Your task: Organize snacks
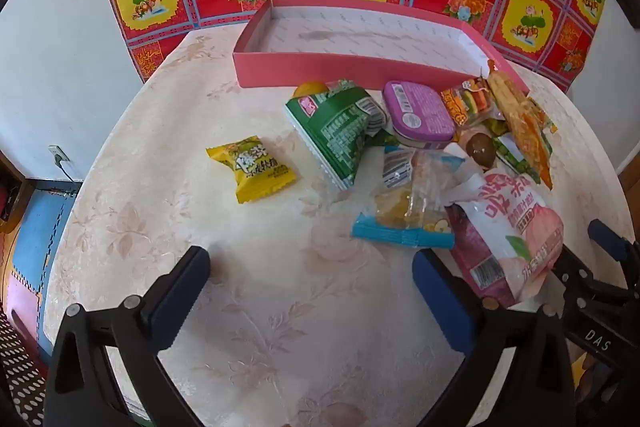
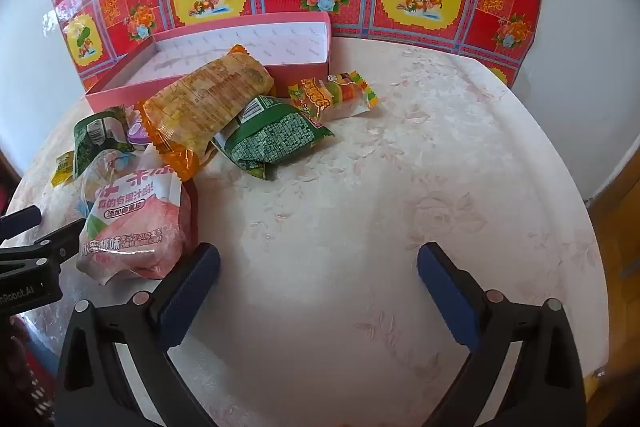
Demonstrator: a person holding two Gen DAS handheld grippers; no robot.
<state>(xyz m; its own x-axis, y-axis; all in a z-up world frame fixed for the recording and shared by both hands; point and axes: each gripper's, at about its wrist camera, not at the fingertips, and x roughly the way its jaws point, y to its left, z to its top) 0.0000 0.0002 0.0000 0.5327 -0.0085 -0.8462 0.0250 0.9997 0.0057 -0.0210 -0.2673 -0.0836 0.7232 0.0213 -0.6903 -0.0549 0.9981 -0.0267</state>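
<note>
Pink cardboard box (image 1: 340,69) at table's far edge, empty, probably where snacks go. Heaped just in front: pink peach pouch (image 2: 140,227) w/ Chinese print, orange packet (image 2: 208,99) leaning on box rim, green packs (image 1: 340,131), purple tub (image 1: 420,111); yellow packet (image 1: 252,169) lying apart. Left gripper (image 1: 312,279) & right gripper (image 2: 318,275) both wide open, holding nothing, poised over bare tablecloth (image 2: 400,187). "DAS", "nRobot.AI" readable on gripper bodies

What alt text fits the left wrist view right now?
Open left gripper hovers over a table, holding nothing. Ahead, snack packets are heaped before an empty pink box; a yellow packet lies apart, left of them.
</note>
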